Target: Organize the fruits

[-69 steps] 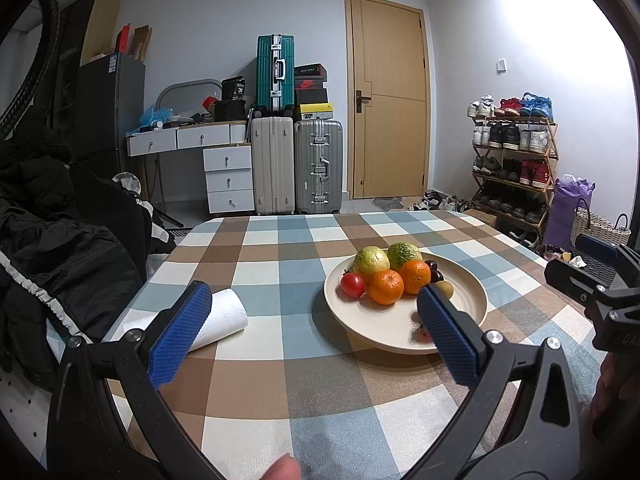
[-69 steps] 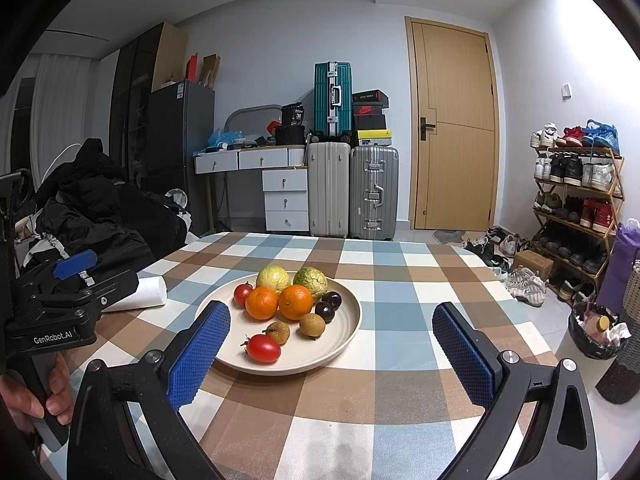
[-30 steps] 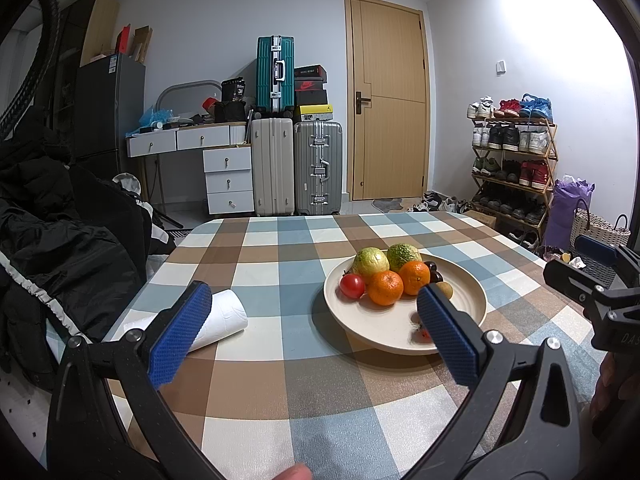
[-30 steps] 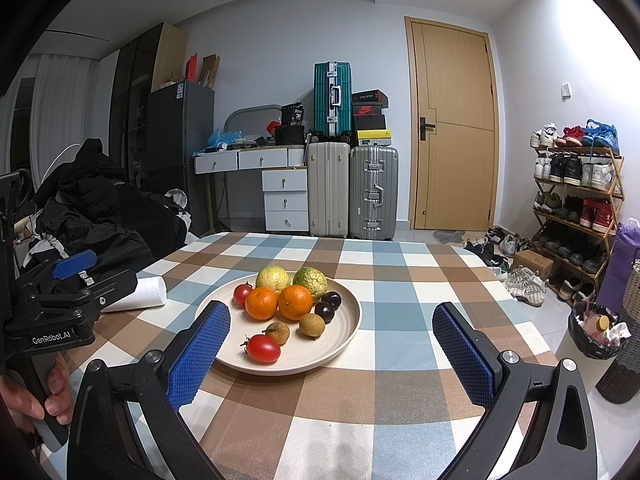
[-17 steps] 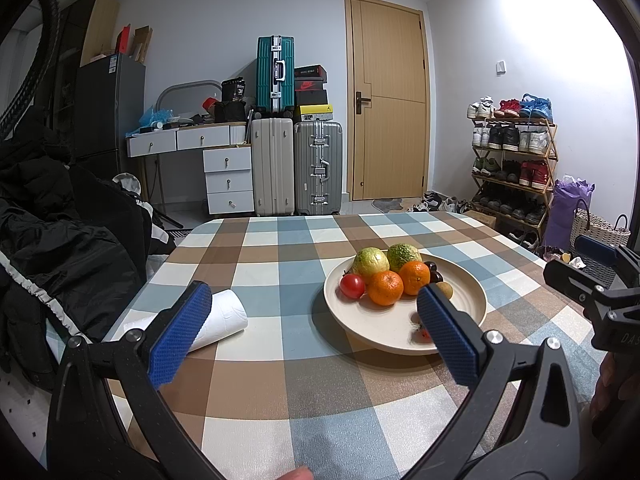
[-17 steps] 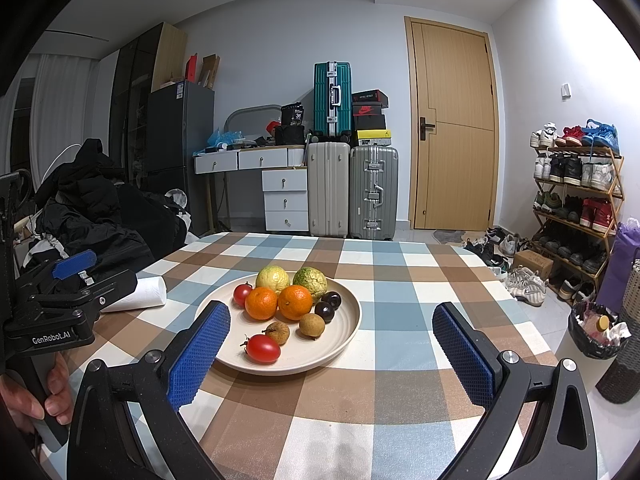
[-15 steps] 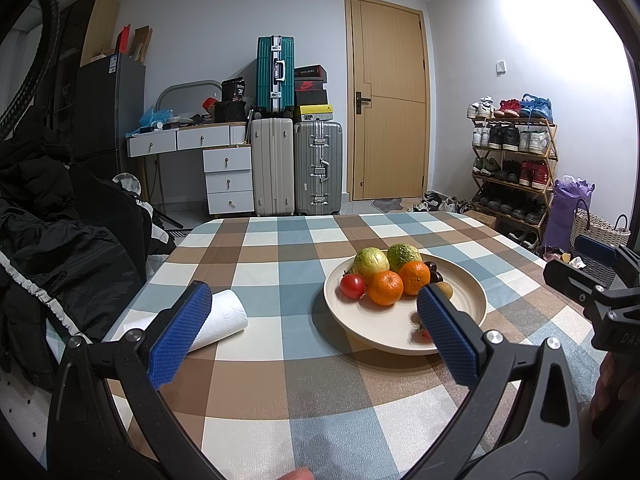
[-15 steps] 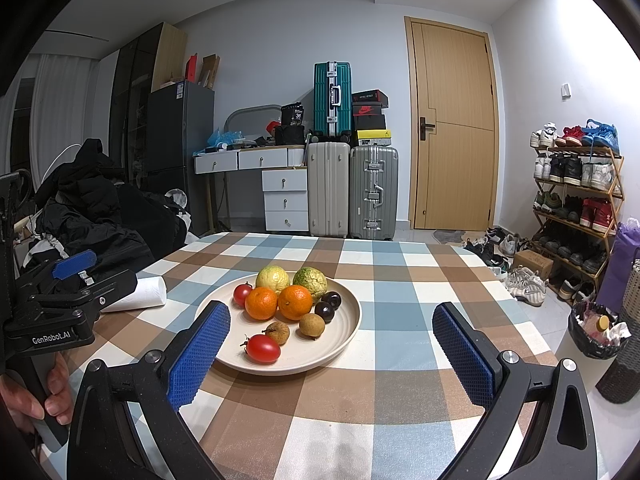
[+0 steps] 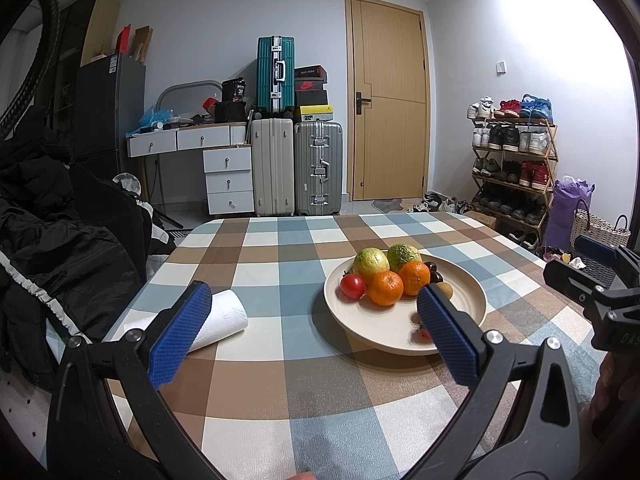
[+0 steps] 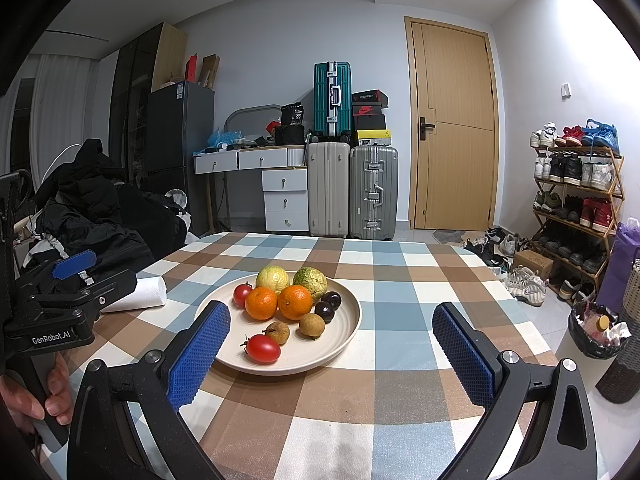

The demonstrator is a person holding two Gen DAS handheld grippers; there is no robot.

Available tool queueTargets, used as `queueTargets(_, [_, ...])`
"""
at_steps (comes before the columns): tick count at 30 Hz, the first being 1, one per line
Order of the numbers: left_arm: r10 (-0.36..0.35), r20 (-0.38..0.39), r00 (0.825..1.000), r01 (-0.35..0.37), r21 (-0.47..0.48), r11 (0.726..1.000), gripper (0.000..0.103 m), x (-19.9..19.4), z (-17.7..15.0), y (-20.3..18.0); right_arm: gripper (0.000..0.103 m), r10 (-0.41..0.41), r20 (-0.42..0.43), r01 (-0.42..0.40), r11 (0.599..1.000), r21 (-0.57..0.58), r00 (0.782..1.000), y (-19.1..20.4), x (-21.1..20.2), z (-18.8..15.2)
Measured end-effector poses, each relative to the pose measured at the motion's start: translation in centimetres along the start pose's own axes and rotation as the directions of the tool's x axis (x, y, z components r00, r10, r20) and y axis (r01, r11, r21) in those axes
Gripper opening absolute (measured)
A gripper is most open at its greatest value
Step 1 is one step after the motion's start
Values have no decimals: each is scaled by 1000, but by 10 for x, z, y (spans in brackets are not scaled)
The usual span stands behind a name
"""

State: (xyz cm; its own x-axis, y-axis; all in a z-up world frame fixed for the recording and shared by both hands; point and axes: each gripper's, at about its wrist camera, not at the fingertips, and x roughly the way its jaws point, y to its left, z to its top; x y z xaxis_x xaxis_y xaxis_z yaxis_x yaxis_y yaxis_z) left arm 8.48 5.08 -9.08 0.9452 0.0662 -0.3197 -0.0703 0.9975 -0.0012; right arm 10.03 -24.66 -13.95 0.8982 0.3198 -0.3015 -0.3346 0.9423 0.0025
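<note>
A cream plate (image 10: 344, 332) (image 9: 468, 300) on the checked tablecloth holds two oranges (image 10: 295, 302), two green-yellow fruits (image 10: 272, 279), two tomatoes (image 10: 262, 348), two dark plums (image 10: 324, 312) and two small brown fruits (image 10: 311, 325). My left gripper (image 9: 312, 332) is open and empty, above the table's near edge, left of the plate. My right gripper (image 10: 332, 348) is open and empty, near the plate's front edge. Each gripper also shows in the other's view, the left one (image 10: 60, 312) and the right one (image 9: 592, 284).
A white paper roll (image 9: 220, 320) (image 10: 138, 294) lies on the table left of the plate. Black coats (image 9: 52, 248) pile up at the left. Suitcases (image 10: 352, 192), a desk, a door and a shoe rack (image 10: 576, 200) stand behind. A bin (image 10: 596, 332) is at the right.
</note>
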Motion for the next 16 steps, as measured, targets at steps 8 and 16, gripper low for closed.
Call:
queueTargets(8, [0,1,1000,0,0,1000,103,2,-1,1,103,0,0,0,1000,0,1000,0,0,0])
queueTargets(16, [-3,0,1000,3,0,1000,103,0,-1,0,103,0,0,0,1000,0,1000,0,0,0])
